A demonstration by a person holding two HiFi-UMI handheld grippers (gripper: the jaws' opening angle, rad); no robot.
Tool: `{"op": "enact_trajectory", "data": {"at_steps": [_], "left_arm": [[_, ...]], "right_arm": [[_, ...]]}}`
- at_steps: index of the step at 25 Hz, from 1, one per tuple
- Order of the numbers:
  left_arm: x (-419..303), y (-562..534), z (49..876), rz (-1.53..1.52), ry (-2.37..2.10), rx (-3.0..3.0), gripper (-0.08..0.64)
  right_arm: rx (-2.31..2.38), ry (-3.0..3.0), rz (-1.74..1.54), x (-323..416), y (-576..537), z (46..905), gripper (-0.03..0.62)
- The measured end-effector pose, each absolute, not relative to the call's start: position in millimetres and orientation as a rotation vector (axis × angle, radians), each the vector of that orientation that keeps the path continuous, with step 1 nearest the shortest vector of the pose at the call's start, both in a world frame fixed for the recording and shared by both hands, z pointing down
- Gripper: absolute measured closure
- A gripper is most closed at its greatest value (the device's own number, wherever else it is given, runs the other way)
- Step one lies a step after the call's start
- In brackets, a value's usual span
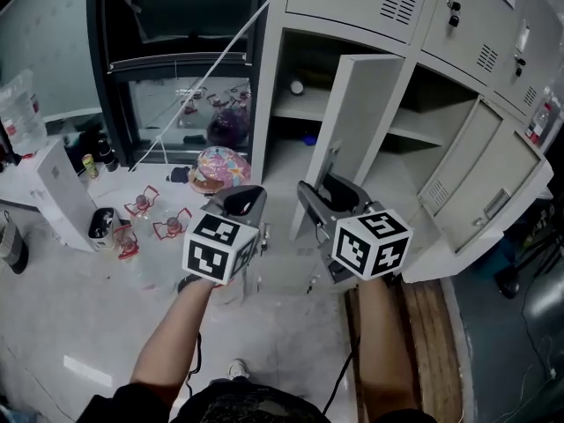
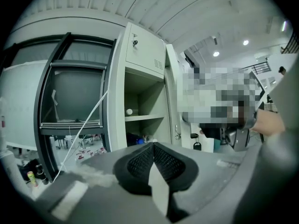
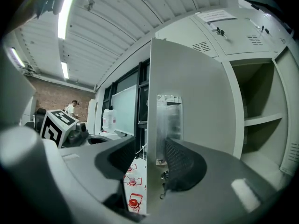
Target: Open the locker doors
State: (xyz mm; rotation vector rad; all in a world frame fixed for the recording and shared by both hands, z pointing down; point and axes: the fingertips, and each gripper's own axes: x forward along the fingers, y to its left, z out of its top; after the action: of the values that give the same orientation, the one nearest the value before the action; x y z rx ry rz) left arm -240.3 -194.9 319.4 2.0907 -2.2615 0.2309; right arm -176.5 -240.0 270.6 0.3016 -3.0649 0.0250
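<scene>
Head view: right gripper (image 1: 328,194) at the free edge of the half-open locker door (image 1: 368,122), left gripper (image 1: 249,203) nearby | Left gripper view: jaws together, empty | Right gripper view: jaws straddle the locker door's edge, unclamped, so it could slip out mid-swing.

The left gripper (image 1: 249,196) and the right gripper (image 1: 319,194) are built alike, with smooth grey plastic bodies and rounded shells. Each carries a white cube printed with bold black square markers on every visible face: the left cube (image 1: 220,247) and the right cube (image 1: 370,243). The jaws are lined with black pads (image 2: 139,164) in a fine mesh texture. A thin black left cable (image 1: 192,364) and right cable (image 1: 338,386) run beside the forearms. The person wears a dark short-sleeved top (image 1: 231,405) and a light-coloured shoe (image 1: 237,369).
</scene>
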Motion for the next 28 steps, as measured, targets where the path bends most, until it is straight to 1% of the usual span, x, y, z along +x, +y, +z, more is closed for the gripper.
{"op": "enact_trajectory", "data": {"at_steps": [8,10,11,23,28], "left_arm": [[-201,-195,324,0.219,-2.272,2.055,0.557],[-192,-197,325,0.22,-2.273,2.053,0.557],[-187,-199,326,0.22,-2.274,2.053,0.557],[-149,-230,327,0.234,-2.225,2.101,0.557],[-121,-256,325,0.25,-2.156,2.186,0.557]], "right_arm": [[0.287,-3.07,0.037,-131,-246,270,0.413],[0.303,-3.077,0.039,-120,-251,270,0.448],[0.305,-3.081,0.04,-115,-253,270,0.454],[0.292,-3.123,0.036,-64,-271,269,0.448],[0.356,-3.106,0.036,-39,-286,270,0.446]]}}
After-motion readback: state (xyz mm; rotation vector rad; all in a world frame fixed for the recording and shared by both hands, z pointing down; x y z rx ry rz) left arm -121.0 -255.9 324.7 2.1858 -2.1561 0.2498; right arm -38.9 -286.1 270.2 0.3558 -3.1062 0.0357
